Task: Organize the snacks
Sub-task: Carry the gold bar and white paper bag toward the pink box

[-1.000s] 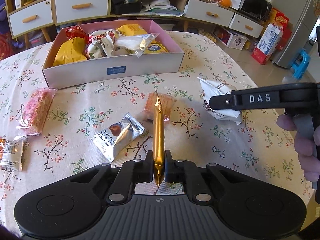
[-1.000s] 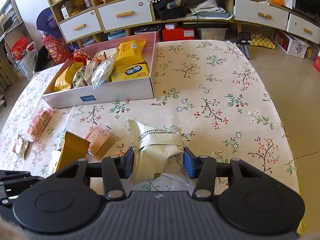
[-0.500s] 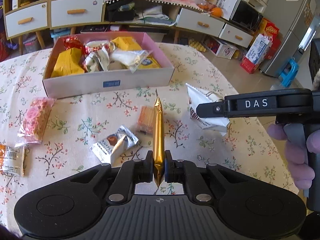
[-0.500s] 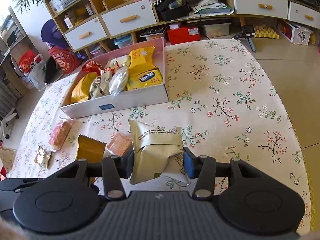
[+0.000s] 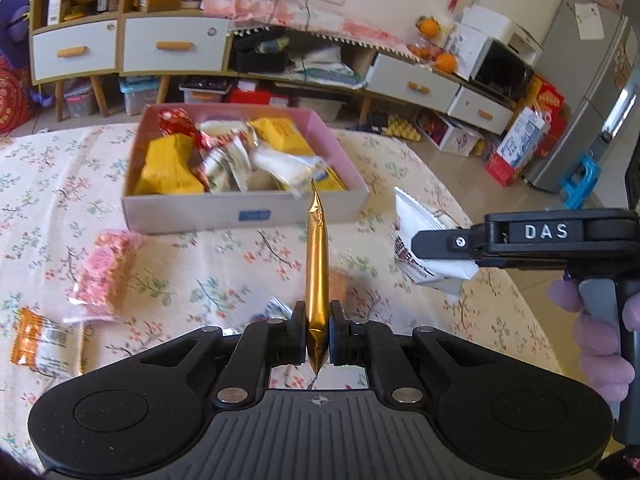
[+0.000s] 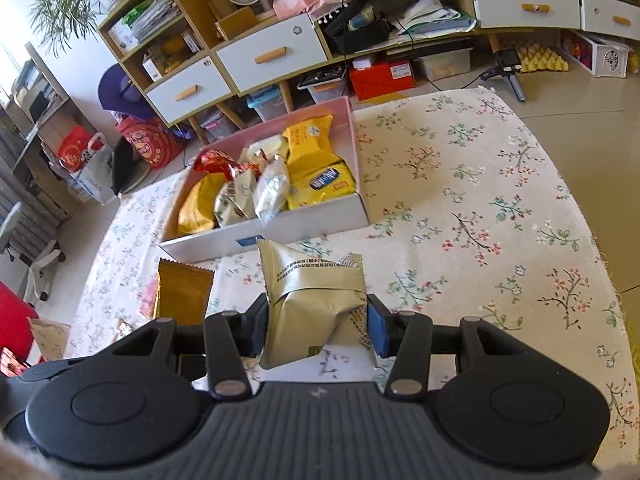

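My left gripper [image 5: 317, 334] is shut on a gold foil snack packet [image 5: 317, 264], held edge-on above the table. The packet also shows in the right wrist view [image 6: 182, 294]. My right gripper [image 6: 316, 330] is shut on a pale green snack pouch [image 6: 312, 304], seen white in the left wrist view [image 5: 424, 240]. The pink snack box [image 5: 244, 210] stands ahead of both grippers, holding several yellow, red and white packets; it also shows in the right wrist view [image 6: 264, 236].
A pink packet [image 5: 106, 270] and an orange-silver packet [image 5: 40, 336] lie on the floral tablecloth at left. A silver packet [image 5: 276, 308] and an orange snack [image 5: 340, 284] lie under the gold packet. Shelves and drawers stand behind the table.
Both grippers have risen above the table with their packets and moved toward the box. The loose packets on the cloth have not moved.
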The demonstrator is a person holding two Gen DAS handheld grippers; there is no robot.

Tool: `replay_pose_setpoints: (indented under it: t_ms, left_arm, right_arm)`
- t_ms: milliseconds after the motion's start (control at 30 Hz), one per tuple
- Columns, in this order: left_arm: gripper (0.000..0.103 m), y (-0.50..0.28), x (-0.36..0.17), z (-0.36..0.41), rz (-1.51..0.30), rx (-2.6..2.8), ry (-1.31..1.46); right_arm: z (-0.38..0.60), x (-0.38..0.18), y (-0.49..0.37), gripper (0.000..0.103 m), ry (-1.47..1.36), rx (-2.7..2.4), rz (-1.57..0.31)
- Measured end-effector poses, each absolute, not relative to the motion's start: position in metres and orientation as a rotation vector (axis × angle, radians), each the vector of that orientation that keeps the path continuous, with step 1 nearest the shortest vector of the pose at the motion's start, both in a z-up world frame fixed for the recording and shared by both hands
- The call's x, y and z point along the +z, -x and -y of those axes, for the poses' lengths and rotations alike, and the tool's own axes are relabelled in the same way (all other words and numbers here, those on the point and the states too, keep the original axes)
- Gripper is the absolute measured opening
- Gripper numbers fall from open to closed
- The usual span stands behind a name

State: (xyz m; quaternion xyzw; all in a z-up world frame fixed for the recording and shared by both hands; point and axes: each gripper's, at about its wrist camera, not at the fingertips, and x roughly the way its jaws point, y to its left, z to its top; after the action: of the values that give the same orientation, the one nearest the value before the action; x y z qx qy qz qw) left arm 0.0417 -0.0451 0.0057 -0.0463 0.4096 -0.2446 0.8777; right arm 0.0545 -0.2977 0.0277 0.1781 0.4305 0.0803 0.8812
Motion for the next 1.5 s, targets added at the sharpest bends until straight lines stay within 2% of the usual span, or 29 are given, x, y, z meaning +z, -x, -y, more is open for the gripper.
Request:
replay_pose_setpoints:
  t_ms: [433,700,1100,1500]
  left_arm:
    - [0.007,-0.075,0.027,-0.002,-0.791,-0.422,0.173]
    - [0.008,-0.118,0.036,-0.002,-0.788,-0.385,0.175]
    - [0.008,-0.191,0.019,0.044,-0.798,-0.416,0.179]
    - [0.008,-0.245,0.000,0.050,-0.817,-0.388,0.206]
  right_arm:
    - [0.273,0.051,-0.072,0.045,-0.437,0.221,-0.844]
    - [0.268,0.058,-0.102,0.045,-0.502,0.202,-0.798]
    - [0.287,0.033,-0.161,0.045,-0.541,0.084,-0.780]
    - [0.277,0.000,-0.193,0.045,-0.707,0.206,-0.900]
